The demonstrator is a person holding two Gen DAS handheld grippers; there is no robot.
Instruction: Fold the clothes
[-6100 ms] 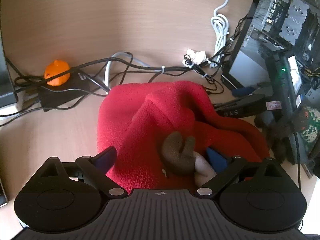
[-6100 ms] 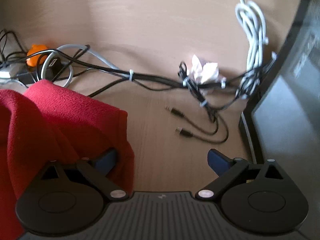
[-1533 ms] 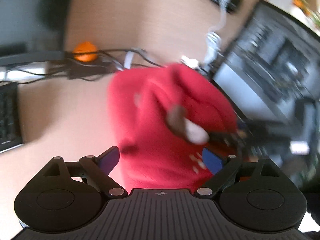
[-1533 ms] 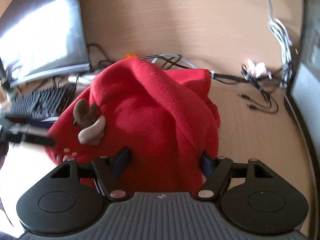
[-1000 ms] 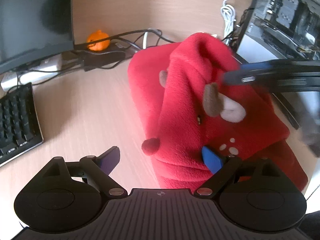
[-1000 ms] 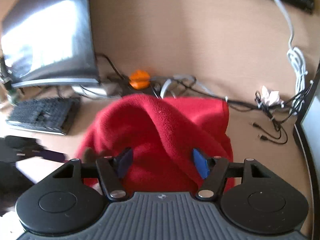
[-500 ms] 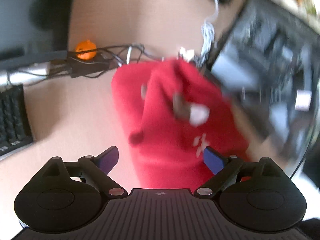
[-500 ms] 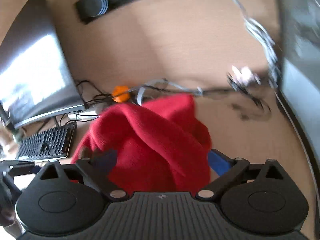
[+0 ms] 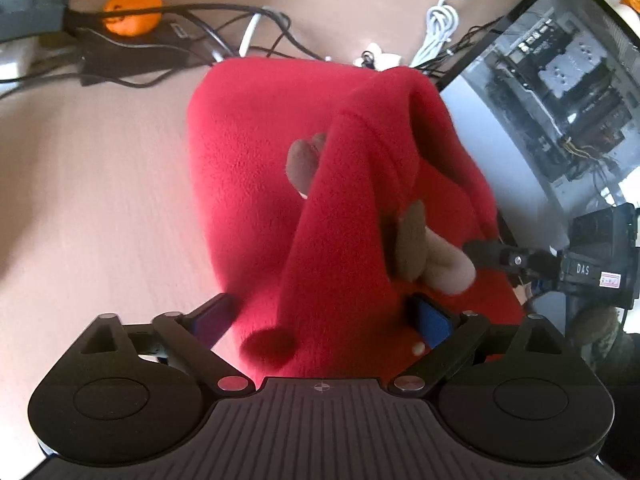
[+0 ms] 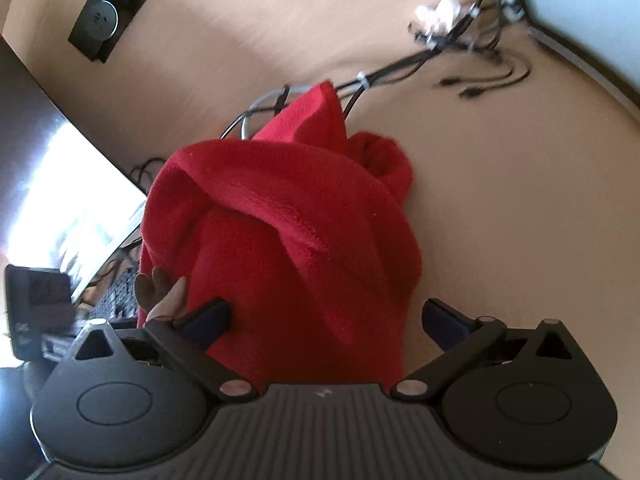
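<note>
A red fleece garment [image 9: 256,168] with brown and beige antler trims [image 9: 424,248] lies bunched on the wooden desk. My left gripper [image 9: 324,318] is open, its blue-padded fingers [image 9: 430,318] spread either side of the garment's near edge. In the right wrist view the same garment [image 10: 288,240] rises in a heap in front of my right gripper [image 10: 328,320], which is open with the fabric between its spread fingers [image 10: 444,318]. The right gripper also shows in the left wrist view [image 9: 500,258] at the garment's right side.
Tangled cables [image 9: 192,36] and an orange pumpkin figure [image 9: 132,8] lie behind the garment. An open computer case [image 9: 560,72] stands at the right. A monitor [image 10: 60,184] and a keyboard [image 10: 116,300] are at the left of the right wrist view.
Both grippers have come closer to the garment, which now fills the space between their fingers. The right gripper's view has tilted. Both stay open.
</note>
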